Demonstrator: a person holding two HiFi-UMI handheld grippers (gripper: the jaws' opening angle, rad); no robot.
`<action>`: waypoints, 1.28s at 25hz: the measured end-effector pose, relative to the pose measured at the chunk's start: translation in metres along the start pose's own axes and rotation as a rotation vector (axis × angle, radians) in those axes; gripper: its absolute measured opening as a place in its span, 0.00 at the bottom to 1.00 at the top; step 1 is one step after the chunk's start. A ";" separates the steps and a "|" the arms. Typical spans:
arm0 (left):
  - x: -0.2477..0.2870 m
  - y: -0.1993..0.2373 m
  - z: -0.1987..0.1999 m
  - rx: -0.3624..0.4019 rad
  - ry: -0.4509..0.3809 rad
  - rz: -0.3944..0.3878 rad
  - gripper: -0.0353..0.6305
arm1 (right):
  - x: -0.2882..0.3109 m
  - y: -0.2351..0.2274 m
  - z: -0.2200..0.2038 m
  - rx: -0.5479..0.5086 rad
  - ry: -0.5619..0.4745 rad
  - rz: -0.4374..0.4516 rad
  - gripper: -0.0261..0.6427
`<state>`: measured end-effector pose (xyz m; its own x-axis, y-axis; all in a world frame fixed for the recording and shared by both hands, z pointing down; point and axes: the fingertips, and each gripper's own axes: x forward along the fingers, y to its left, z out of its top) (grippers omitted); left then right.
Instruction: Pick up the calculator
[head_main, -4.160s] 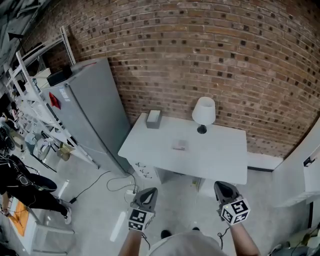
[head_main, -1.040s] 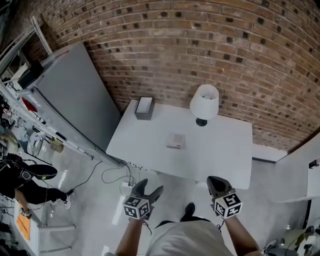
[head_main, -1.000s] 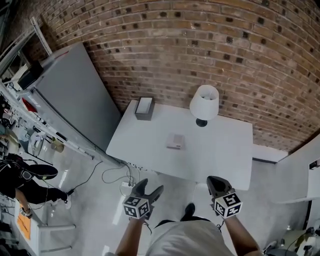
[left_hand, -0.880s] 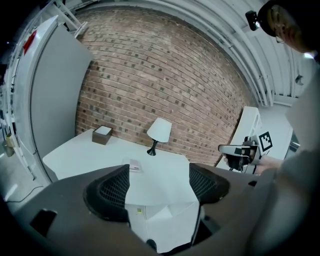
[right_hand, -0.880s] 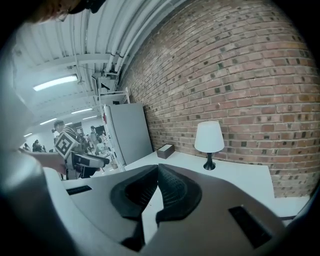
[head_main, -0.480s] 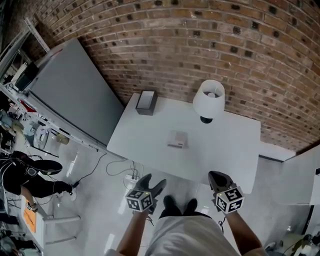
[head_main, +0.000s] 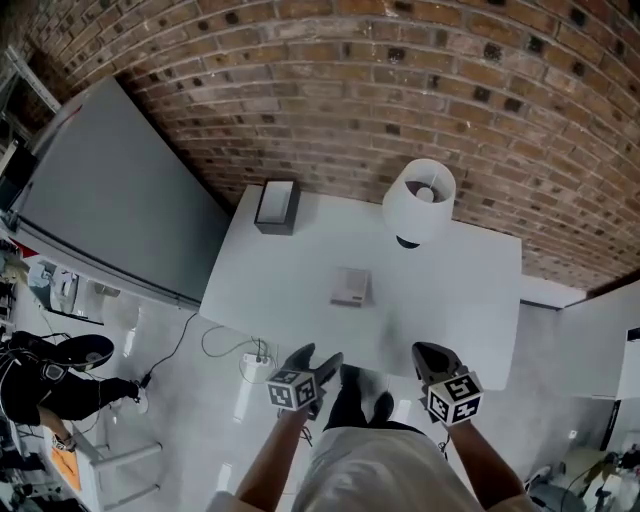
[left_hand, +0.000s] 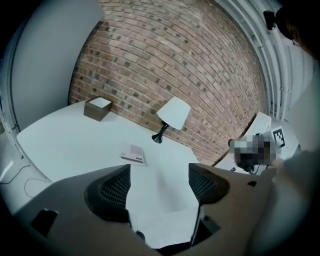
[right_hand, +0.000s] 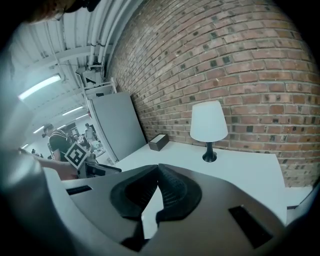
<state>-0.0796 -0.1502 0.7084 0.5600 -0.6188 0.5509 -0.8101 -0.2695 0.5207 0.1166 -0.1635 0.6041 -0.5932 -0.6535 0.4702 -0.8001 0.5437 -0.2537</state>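
The calculator (head_main: 351, 287) is a small pale slab lying flat near the middle of the white table (head_main: 470, 300). In the left gripper view the calculator (left_hand: 133, 153) lies ahead and a little left of the jaws. My left gripper (head_main: 317, 362) hovers at the table's near edge, open and holding nothing; its fingers (left_hand: 116, 189) stand wide apart. My right gripper (head_main: 434, 357) hangs at the near edge further right, shut with nothing between the jaws. The calculator does not show in the right gripper view, where the closed fingertips (right_hand: 165, 182) fill the middle.
A white lamp (head_main: 420, 200) stands at the table's back edge by the brick wall. A dark open box (head_main: 276, 207) sits at the back left corner. A tall grey cabinet (head_main: 110, 200) flanks the table's left. A cable and plug (head_main: 250, 360) lie on the floor.
The head view has closed in on the table. Both grippers now reach the table's near edge, and the left one has shifted right toward the calculator.
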 end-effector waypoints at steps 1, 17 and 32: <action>0.010 0.006 0.002 -0.016 0.014 -0.016 0.61 | 0.008 -0.002 0.004 0.002 0.010 -0.008 0.06; 0.152 0.098 -0.015 -0.468 0.192 -0.188 0.61 | 0.119 -0.017 0.015 0.094 0.137 -0.125 0.06; 0.209 0.118 -0.017 -0.759 0.145 -0.196 0.59 | 0.147 -0.027 -0.010 0.141 0.211 -0.156 0.06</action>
<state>-0.0550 -0.2985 0.8957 0.7392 -0.4960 0.4556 -0.3840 0.2453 0.8901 0.0516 -0.2687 0.6881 -0.4417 -0.5913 0.6747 -0.8936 0.3566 -0.2726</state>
